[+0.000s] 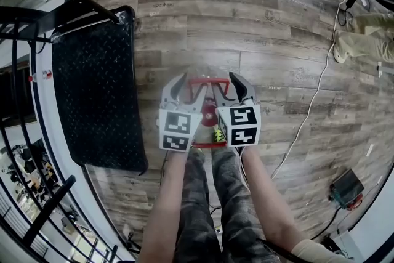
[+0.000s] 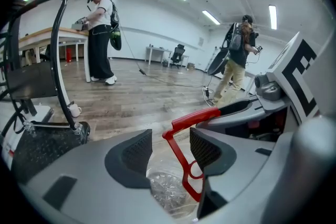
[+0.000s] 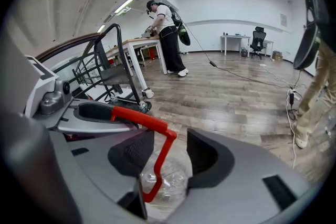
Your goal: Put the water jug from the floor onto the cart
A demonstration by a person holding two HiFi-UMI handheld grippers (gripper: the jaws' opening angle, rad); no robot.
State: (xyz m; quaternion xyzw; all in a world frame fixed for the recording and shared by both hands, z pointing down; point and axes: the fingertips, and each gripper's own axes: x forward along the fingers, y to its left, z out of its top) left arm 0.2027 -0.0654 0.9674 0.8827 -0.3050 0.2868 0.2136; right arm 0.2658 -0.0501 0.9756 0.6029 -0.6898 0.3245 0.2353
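Open hand-held grippers [image 2: 170,148] [image 3: 170,150] astride jug handle [image 1: 209,79]

Right gripper [image 3: 169,150]: my jaws stand wide apart, gripping nothing. Between them rises the red handle [image 3: 140,120] of the clear jug [image 3: 173,183] (only the jug's crinkled top shows, low down). The handle's upright stands nearer my left pad, with a clear gap to the other. Its top bar runs left to my left gripper [image 3: 92,112]. Plank floor [image 3: 231,97] beyond. Cart [image 3: 113,78] at back left, well apart. Farther off, a person [image 3: 167,34] at a table [image 3: 132,43].
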